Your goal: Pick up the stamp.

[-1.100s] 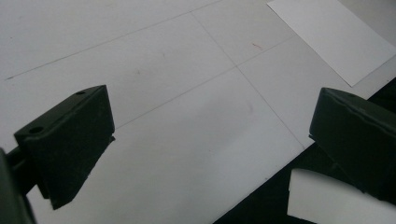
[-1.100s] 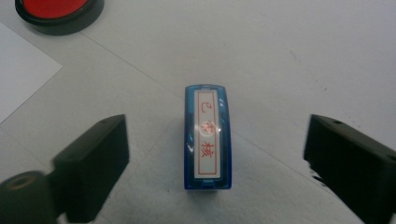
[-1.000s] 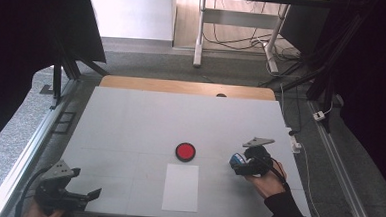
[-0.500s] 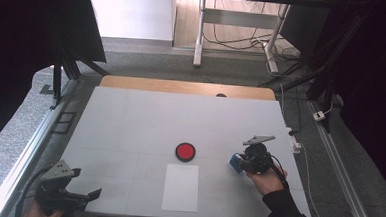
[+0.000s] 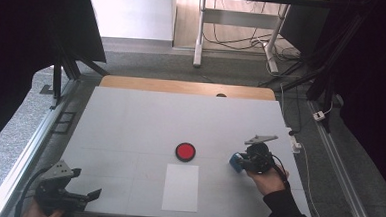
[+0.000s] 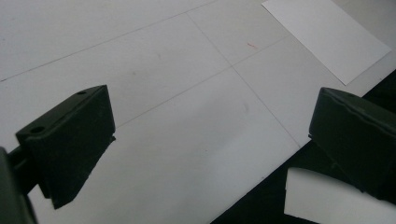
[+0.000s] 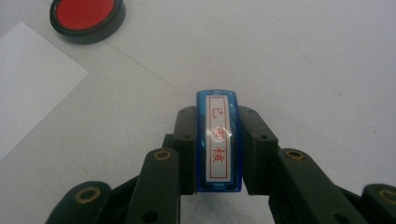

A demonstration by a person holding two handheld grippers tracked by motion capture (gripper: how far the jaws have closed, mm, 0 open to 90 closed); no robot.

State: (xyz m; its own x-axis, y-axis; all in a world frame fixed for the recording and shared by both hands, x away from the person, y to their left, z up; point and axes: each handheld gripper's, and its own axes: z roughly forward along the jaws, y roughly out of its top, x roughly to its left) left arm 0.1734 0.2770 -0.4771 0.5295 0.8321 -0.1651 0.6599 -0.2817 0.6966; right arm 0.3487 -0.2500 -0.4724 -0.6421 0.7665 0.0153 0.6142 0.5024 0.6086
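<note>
A blue stamp (image 7: 219, 142) with a white label and red characters sits between the jaws of my right gripper (image 7: 218, 149), which press on both its sides; the jaws have just been closing on it. From above, that gripper (image 5: 243, 161) and the blue stamp (image 5: 235, 161) are right of centre on the white table. A round red ink pad (image 5: 185, 151) in a black case lies to their left, and it appears as the red ink pad (image 7: 87, 17) in the right gripper view. My left gripper (image 5: 84, 195) rests open at the front left corner, with nothing between its jaws.
A white sheet of paper (image 5: 181, 187) lies near the front edge, below the ink pad, also seen as the sheet (image 6: 325, 35). The table's front edge (image 6: 261, 179) runs close under the left gripper. A wooden strip (image 5: 187, 87) borders the far side.
The right gripper's jaws have closed onto the blue stamp. Both hands have stayed where they were.
</note>
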